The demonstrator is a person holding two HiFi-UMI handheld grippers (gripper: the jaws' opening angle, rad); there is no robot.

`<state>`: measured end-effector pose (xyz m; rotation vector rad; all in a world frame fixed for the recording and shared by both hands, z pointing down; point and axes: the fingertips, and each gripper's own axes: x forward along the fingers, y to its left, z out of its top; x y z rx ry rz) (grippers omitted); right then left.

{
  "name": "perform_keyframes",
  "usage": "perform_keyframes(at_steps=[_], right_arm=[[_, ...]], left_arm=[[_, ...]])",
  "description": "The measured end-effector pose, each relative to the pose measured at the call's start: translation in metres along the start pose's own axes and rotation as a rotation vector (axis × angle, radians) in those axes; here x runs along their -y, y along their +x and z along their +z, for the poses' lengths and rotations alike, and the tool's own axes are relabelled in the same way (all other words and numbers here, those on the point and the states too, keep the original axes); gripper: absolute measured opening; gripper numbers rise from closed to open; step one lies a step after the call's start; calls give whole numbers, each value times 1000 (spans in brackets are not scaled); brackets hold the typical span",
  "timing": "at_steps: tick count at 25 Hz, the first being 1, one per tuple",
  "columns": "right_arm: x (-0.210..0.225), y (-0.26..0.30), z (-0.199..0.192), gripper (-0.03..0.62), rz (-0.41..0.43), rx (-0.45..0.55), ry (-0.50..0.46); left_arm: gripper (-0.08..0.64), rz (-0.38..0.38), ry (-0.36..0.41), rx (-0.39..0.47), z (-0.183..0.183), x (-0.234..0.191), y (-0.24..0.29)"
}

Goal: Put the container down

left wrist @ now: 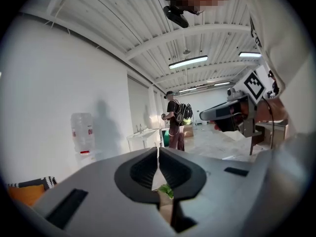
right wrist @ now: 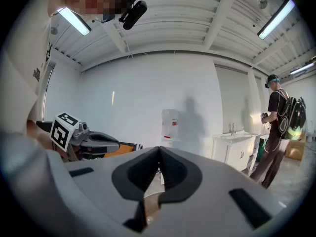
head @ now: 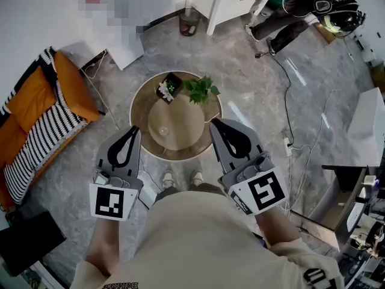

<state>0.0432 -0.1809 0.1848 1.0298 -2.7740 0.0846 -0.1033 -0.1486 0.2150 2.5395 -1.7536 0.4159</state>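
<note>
A small clear container stands on the round wooden table, below me and between my two grippers. My left gripper hovers high over the table's left edge, its jaws shut and empty. Over the right edge my right gripper is also shut, with nothing in it. In the left gripper view the fingertips meet, and green leaves show below them. The right gripper view shows its fingertips pressed together, pointing about level at a white wall.
A leafy plant and a black pot of flowers stand at the table's far side. A sofa with orange and striped cushions lies left. Cables cross the floor at right. A person with a backpack stands by a white cabinet.
</note>
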Motion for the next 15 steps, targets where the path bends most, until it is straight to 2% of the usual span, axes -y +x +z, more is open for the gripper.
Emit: perform_keyframes(at_steps=[6, 15], right_arm=[[-7, -4, -1, -5, 25, 5, 12], [-1, -8, 4, -5, 13, 24, -11]], left_arm=[[14, -8, 15, 5, 7, 9, -2], [14, -23, 18, 6, 8, 17, 1]])
